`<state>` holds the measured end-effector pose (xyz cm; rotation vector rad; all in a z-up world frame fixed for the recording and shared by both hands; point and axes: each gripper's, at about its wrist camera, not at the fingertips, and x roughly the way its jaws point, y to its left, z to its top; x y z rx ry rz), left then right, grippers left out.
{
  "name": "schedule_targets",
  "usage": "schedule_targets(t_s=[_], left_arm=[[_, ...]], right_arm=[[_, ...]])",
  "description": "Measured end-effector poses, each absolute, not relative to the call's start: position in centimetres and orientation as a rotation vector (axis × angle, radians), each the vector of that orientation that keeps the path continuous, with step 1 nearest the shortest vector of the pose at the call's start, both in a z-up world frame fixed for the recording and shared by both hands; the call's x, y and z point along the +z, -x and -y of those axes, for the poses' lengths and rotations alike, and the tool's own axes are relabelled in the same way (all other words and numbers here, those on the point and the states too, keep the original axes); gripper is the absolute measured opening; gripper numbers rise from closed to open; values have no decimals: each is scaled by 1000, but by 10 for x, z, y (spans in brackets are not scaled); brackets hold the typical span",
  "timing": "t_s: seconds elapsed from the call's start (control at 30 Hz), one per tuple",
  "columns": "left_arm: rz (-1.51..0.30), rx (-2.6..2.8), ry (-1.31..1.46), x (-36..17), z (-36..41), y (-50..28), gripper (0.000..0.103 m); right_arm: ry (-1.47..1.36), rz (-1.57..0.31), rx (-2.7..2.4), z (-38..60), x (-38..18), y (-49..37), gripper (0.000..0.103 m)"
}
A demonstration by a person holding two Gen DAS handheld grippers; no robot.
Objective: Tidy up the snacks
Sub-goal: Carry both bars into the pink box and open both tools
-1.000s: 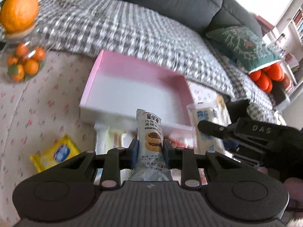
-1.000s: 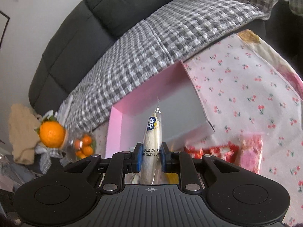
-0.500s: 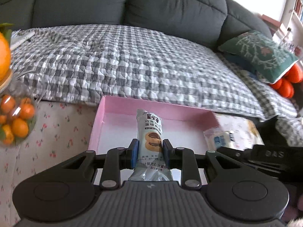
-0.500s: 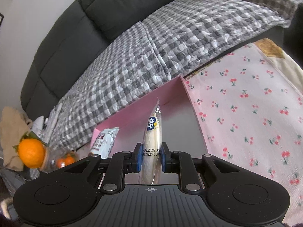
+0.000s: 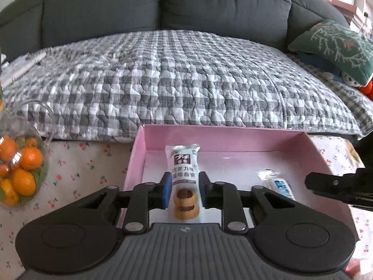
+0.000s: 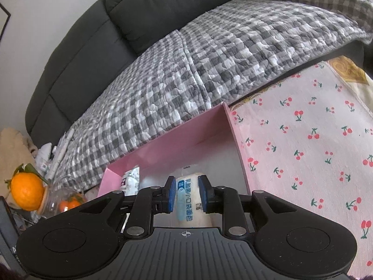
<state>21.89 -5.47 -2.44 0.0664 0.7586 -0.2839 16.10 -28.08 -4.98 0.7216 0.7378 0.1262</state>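
A pink tray point(image 5: 233, 137) stands on the cherry-print cloth in front of the sofa; it also shows in the right wrist view point(image 6: 177, 144). My left gripper point(image 5: 183, 190) is over the tray's left part, its jaws slightly apart around a white chocolate-cookie packet point(image 5: 184, 177) lying on the tray floor. My right gripper point(image 6: 186, 194) is over the tray's right part, jaws slightly apart around a white bread packet point(image 6: 190, 200) resting in the tray. That bread packet point(image 5: 277, 182) and the right gripper's finger point(image 5: 335, 186) show in the left wrist view. The cookie packet point(image 6: 130, 179) shows in the right wrist view.
A glass jar of small oranges point(image 5: 18, 172) stands on the cloth left of the tray, with a large orange point(image 6: 26, 191) on top. The grey checked blanket point(image 5: 181, 74) covers the sofa seat behind. The cherry-print cloth point(image 6: 314, 144) lies right of the tray.
Both grippers moved forward and down into the tray. Each has opened its jaws a little, and the cookie packet and bread packet now lie on the tray floor.
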Motion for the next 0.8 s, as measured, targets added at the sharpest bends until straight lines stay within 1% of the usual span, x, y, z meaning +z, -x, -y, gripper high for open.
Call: schedule_targets(t_s=[0.03,0.1,0.27,0.33,0.4,0.47,0.5,0.53,0.63,0.7,0.8], left_arm=[[-755,-288,-65,-24,54,-219,30],[-757,-294,-68,-24,54,-216,41],[-769,-295,-86,-24,52,-210,57],[-776,-303,-83,-21,50,-205,62],[-780,-307,-88,-17,49,-199,69],[-784,-312,-94,-13,48,-195,72],[-789,-317,-94,-9,47,-191,75],[-794,-322,-93,-8,46,-191,76],[-799,-334,-92,-1,43,-181,81],[-800,-337,-90,2,40,-175,87],[-812,-342,-78,9,34,-165,91]], right_arm=[[-716,-737,127,281,-49,-161,24],[-706,-740,129,280,-48,-161,24],[-705,-741,123,282,-44,-155,38],[-702,-740,124,282,-40,-150,49],[-687,-742,124,280,-36,-146,55],[-662,-747,124,278,-30,-141,57],[-649,-748,124,276,-27,-138,60],[-635,-748,125,275,-23,-135,65],[-600,-750,137,270,-12,-126,73],[-578,-752,141,266,-6,-119,76],[-549,-752,141,262,4,-107,80]])
